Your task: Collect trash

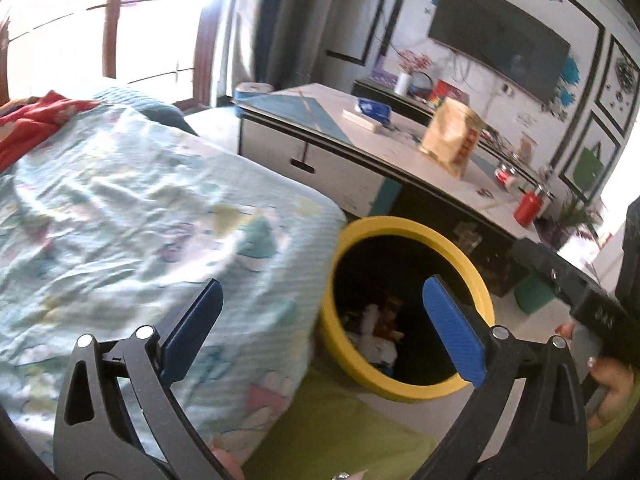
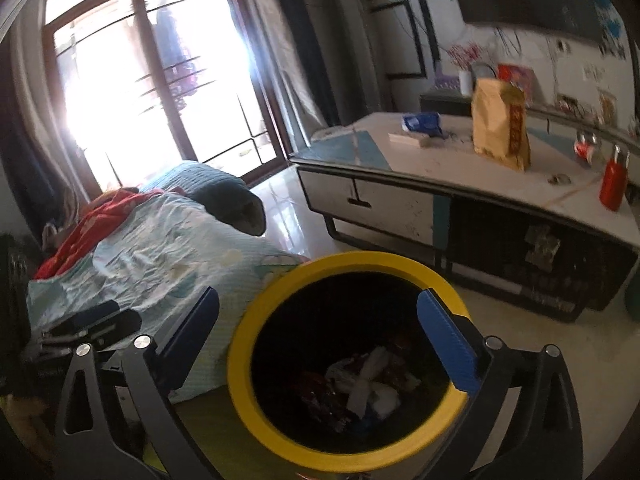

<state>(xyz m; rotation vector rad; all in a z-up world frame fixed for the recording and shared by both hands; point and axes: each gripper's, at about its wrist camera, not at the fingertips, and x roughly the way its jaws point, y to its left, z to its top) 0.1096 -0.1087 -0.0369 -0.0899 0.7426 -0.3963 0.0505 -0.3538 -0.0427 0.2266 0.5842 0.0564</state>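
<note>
**Both grippers empty above the bin**

The left hand-held gripper (image 1: 322,330) and the right hand-held gripper (image 2: 328,338) both stand released, jaws spread wide with nothing between the blue pads. Each hangs over the yellow-rimmed bin (image 2: 256,316), which sits on the floor between the bed (image 1: 132,208) and the low worktop (image 2: 460,168). Crumpled trash (image 2: 368,388) (white paper and some darker wrappers, as far as the blur allows) already lies at the bottom of the bin.

My reading is that a drop-off is complete and the hunt for the next piece begins. Likely candidates sit on the worktop: a blue wrapper (image 2: 422,122) and a tan paper bag (image 2: 500,124), though whether either counts as rubbish I cannot tell. The next move calls for swinging a gripper away from the bin toward the worktop, jaws kept wide for the approach.
</note>
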